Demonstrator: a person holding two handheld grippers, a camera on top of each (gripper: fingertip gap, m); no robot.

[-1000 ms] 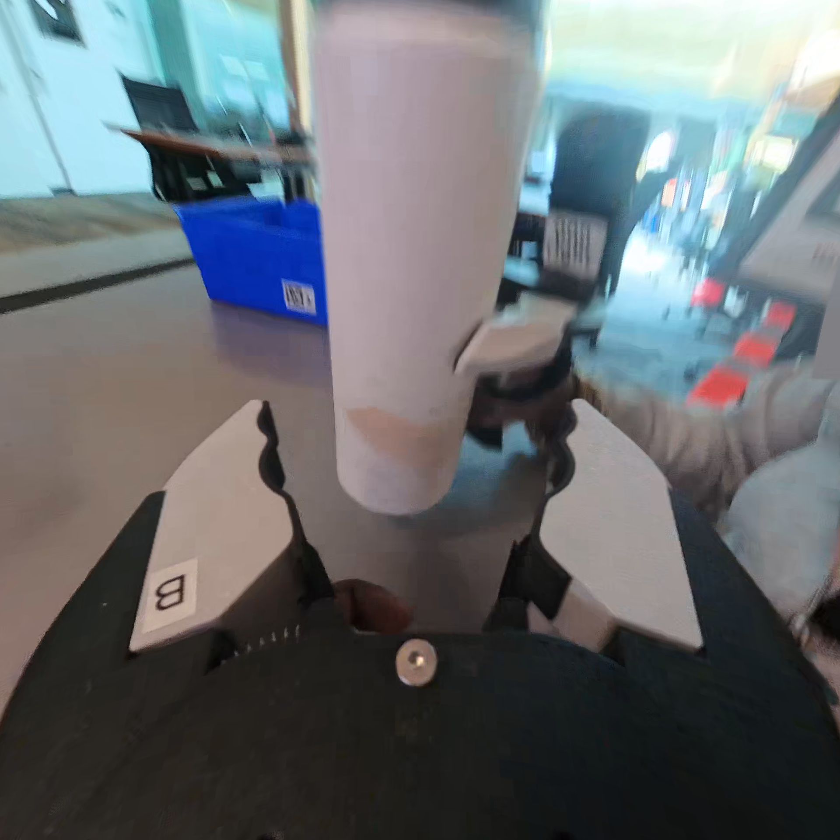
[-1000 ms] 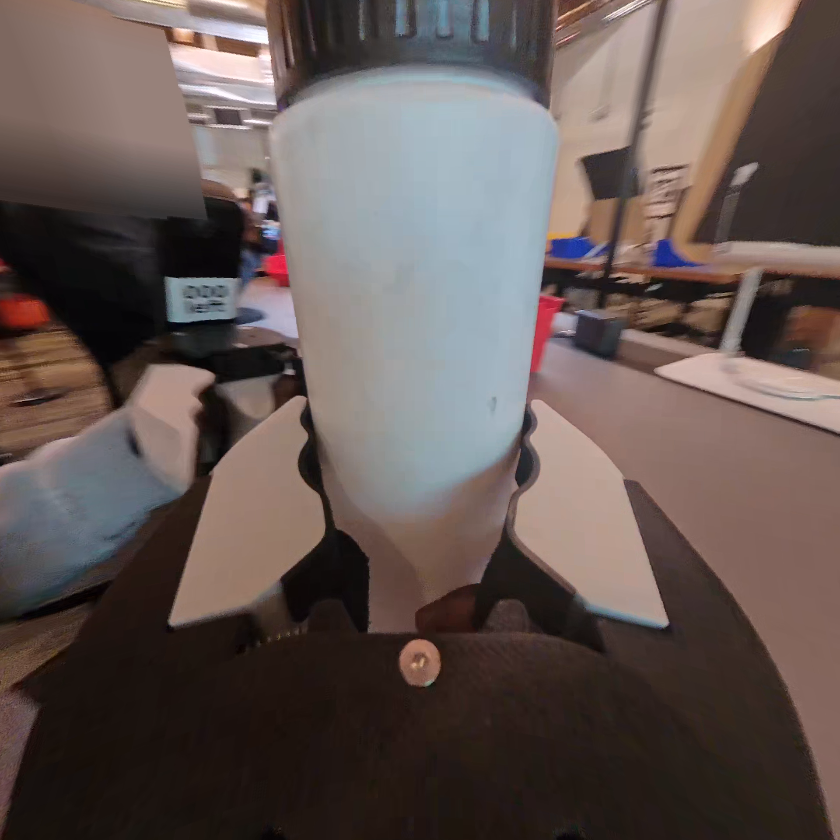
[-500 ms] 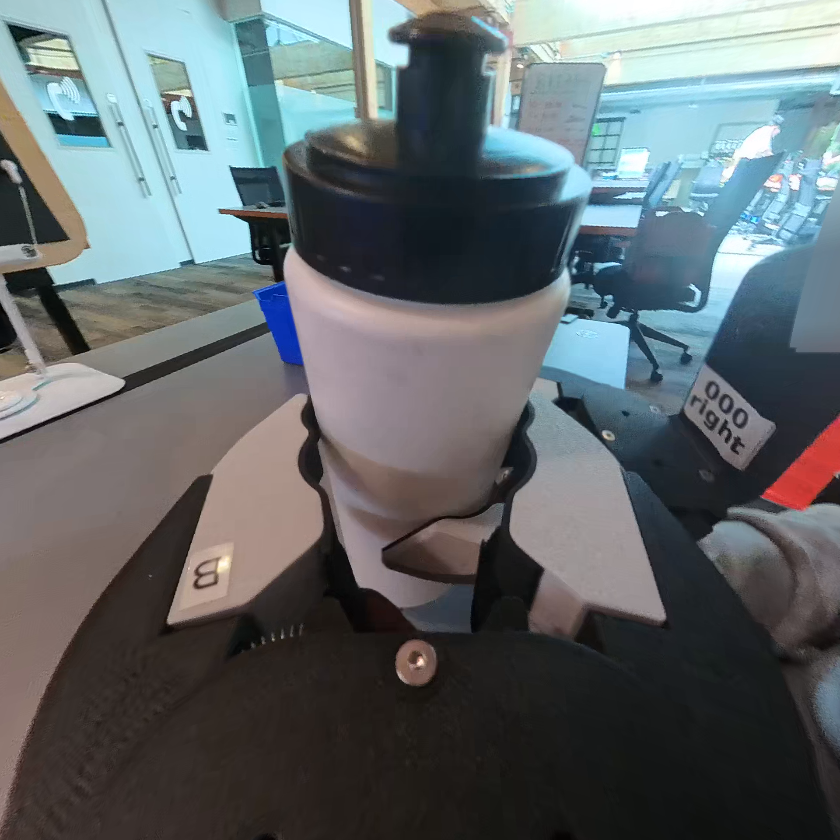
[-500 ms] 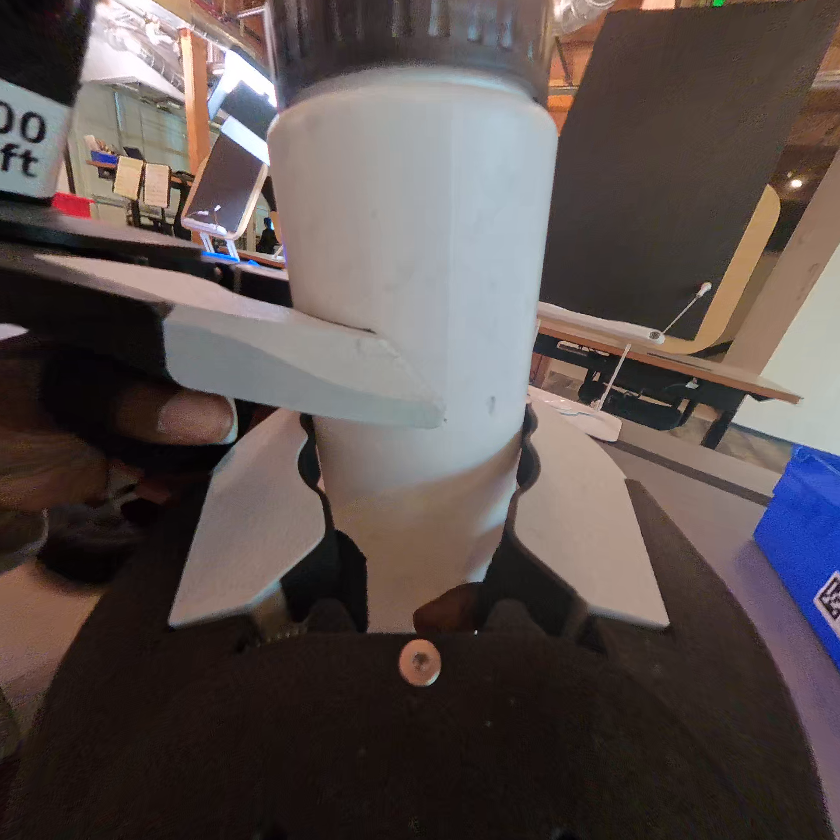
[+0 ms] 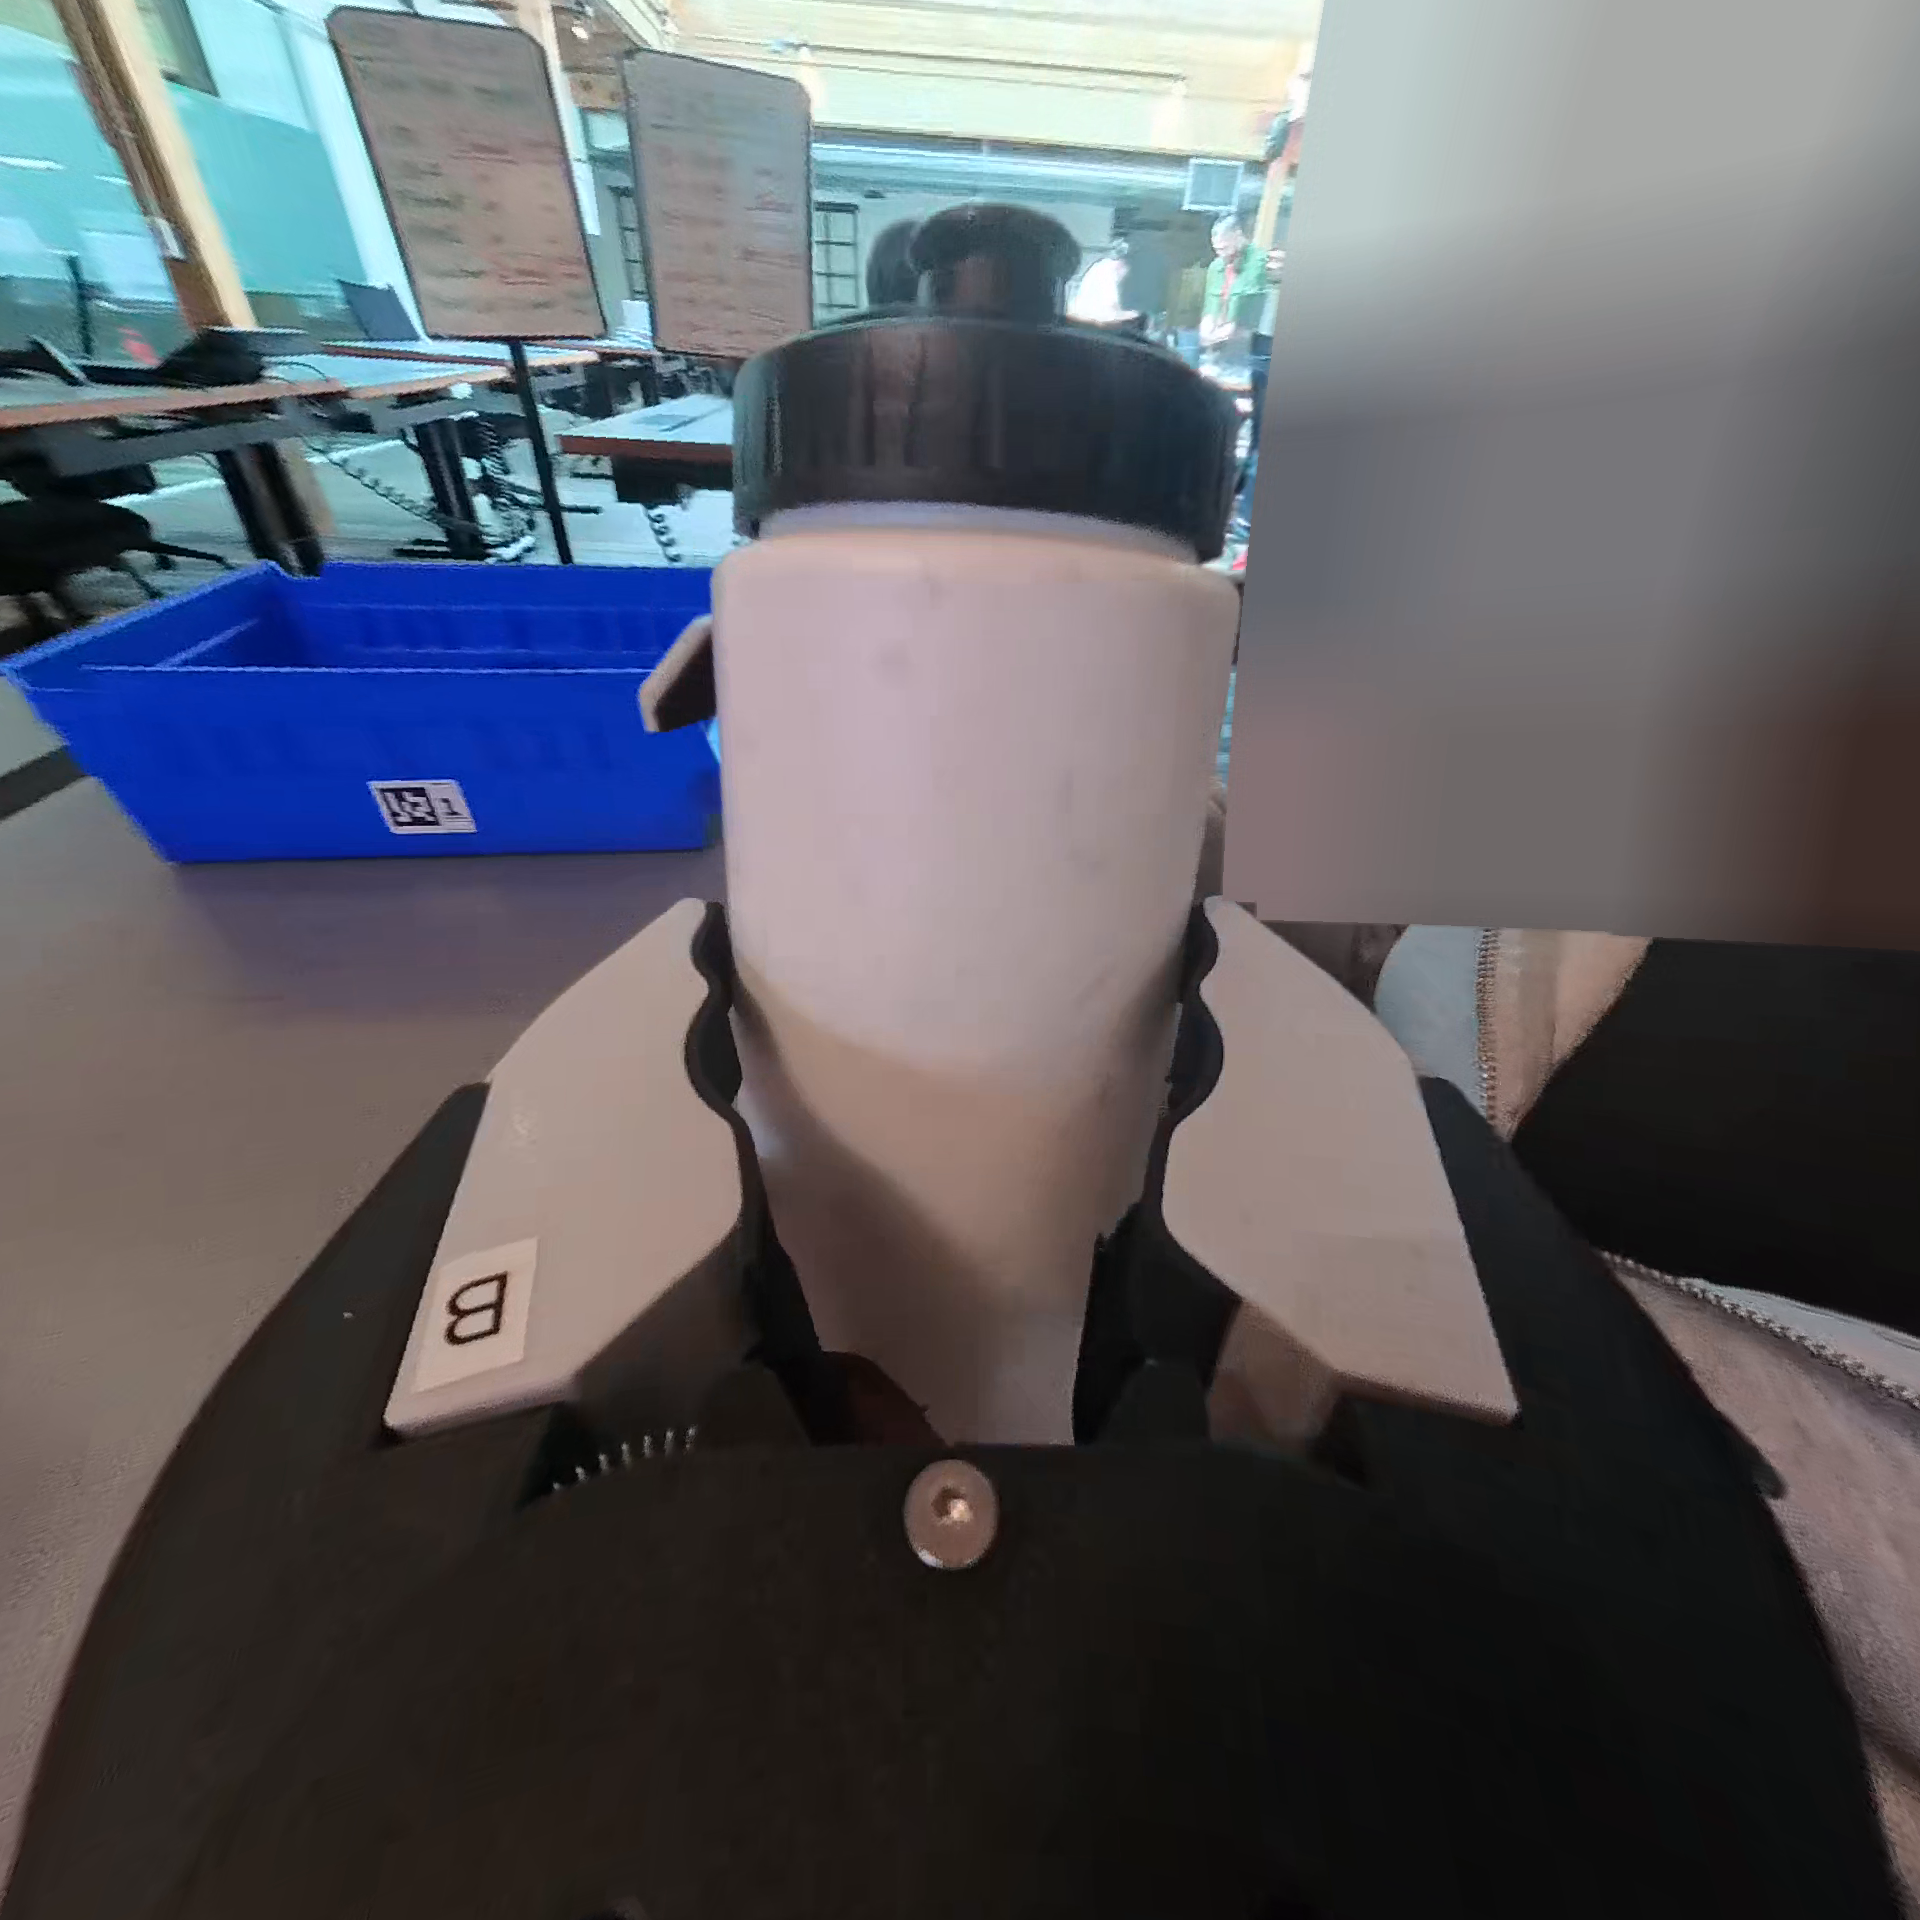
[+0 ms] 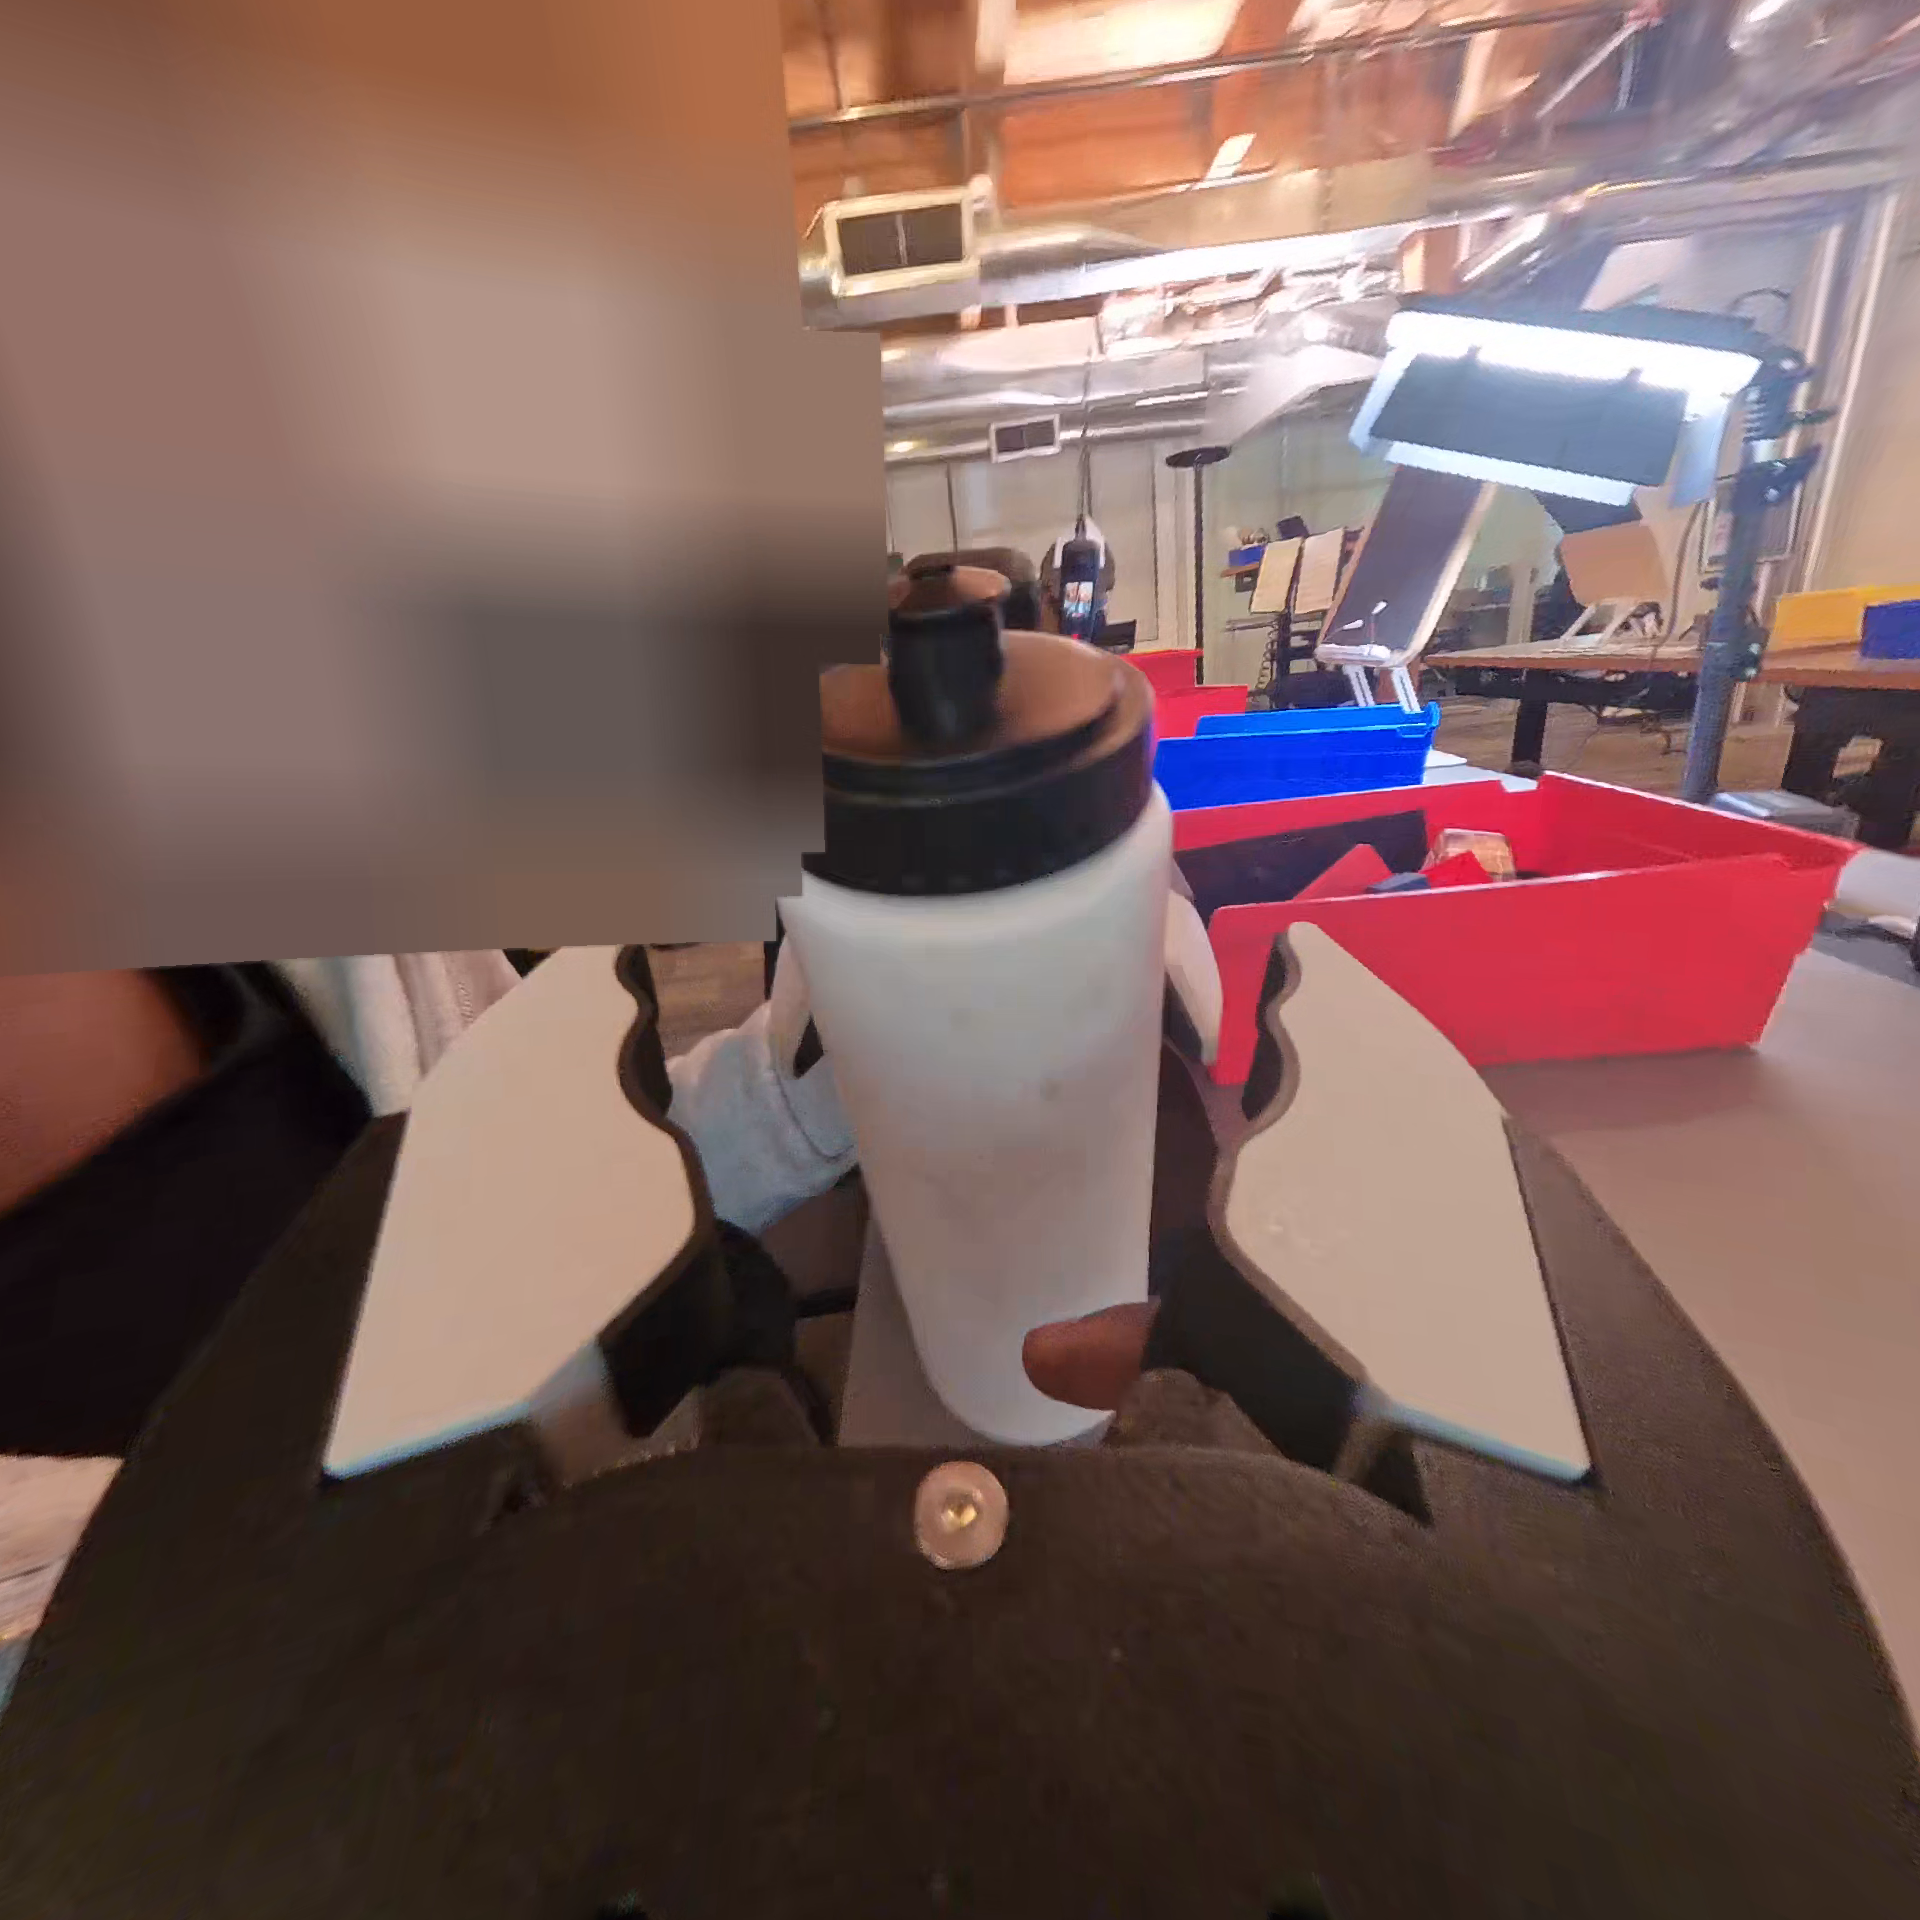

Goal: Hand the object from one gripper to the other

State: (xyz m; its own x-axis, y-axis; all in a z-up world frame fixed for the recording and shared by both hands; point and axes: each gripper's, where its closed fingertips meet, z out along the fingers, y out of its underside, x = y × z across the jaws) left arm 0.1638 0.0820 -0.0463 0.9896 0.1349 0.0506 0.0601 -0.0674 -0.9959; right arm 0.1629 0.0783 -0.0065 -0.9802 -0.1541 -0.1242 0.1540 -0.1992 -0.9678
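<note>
A white bottle (image 5: 966, 779) with a black cap stands upright between the fingers of my left gripper (image 5: 956, 914), which is shut on its lower body. In the right wrist view the bottle (image 6: 987, 1039) stands between the spread fingers of my right gripper (image 6: 956, 945), which is open, with gaps on both sides. The left gripper's fingertips (image 6: 792, 1023) show behind the bottle there. One right fingertip (image 5: 675, 686) shows beside the bottle in the left wrist view.
A blue bin (image 5: 364, 727) sits on the grey table (image 5: 208, 1039) behind the bottle. A red bin (image 6: 1558, 956) with items and another blue bin (image 6: 1299, 748) stand to the right. The person's torso (image 5: 1714, 1143) is close by. Only a small space, under 4 cm, lies between the two pairs of fingers.
My left gripper closed on the bottle, then my right gripper opened and let go of it. Both views have swung round.
</note>
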